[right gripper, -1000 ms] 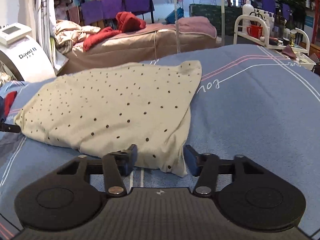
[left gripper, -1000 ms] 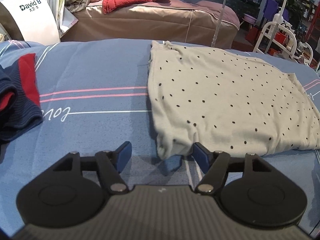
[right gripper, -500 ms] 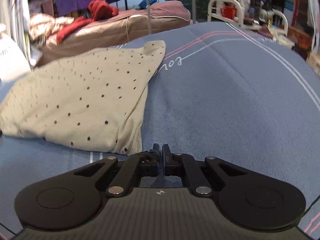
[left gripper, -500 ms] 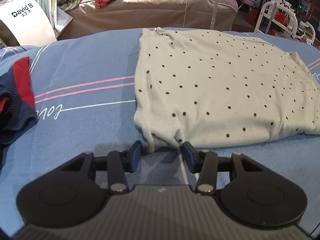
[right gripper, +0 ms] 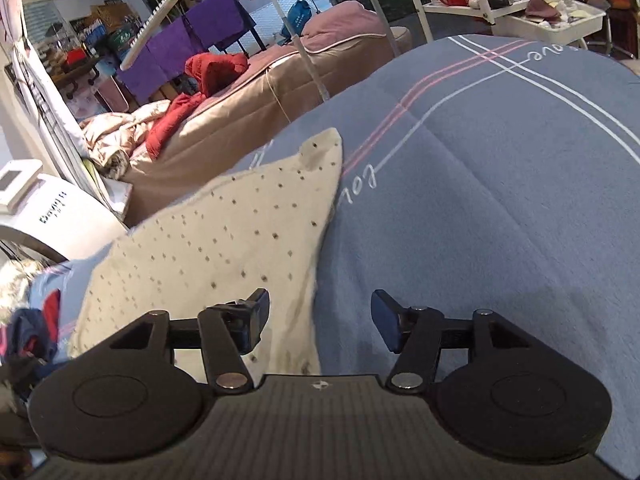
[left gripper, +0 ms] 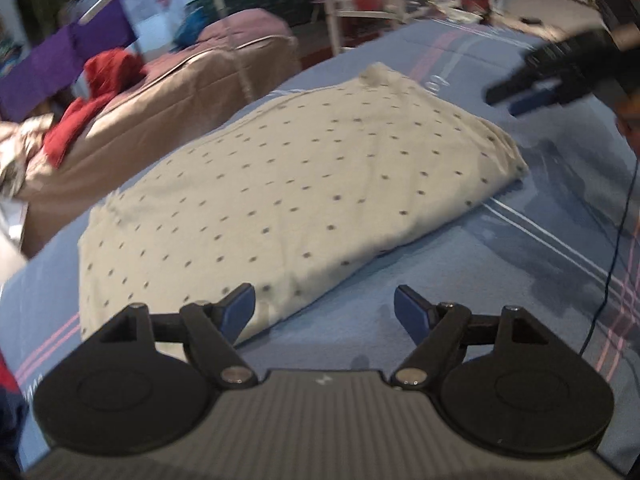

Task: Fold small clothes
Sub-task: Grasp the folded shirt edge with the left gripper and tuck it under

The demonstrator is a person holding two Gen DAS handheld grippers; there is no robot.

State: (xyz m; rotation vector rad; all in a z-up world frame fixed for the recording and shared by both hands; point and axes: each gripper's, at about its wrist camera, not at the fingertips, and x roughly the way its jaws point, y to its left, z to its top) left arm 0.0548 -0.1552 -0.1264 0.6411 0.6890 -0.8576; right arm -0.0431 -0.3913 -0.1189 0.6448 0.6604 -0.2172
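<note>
A cream dotted garment (left gripper: 288,184) lies folded flat on the blue bedsheet (left gripper: 500,280). My left gripper (left gripper: 325,309) is open and empty, its left finger over the garment's near edge. My right gripper (right gripper: 318,322) is open and empty, with the garment's right edge (right gripper: 240,248) running between its fingers. The right gripper also shows in the left wrist view (left gripper: 540,88), raised above the sheet past the garment's far right corner.
A navy and red garment (right gripper: 36,328) lies at the left edge of the bed. A brown couch (right gripper: 248,116) with red clothes (right gripper: 200,80) stands behind. A white cart (right gripper: 516,4) stands at the back right. A thin cable (left gripper: 612,256) hangs at the right.
Both grippers have opened and let go of the garment's near edge. The left gripper has swung to the garment's left side. The garment now lies flat.
</note>
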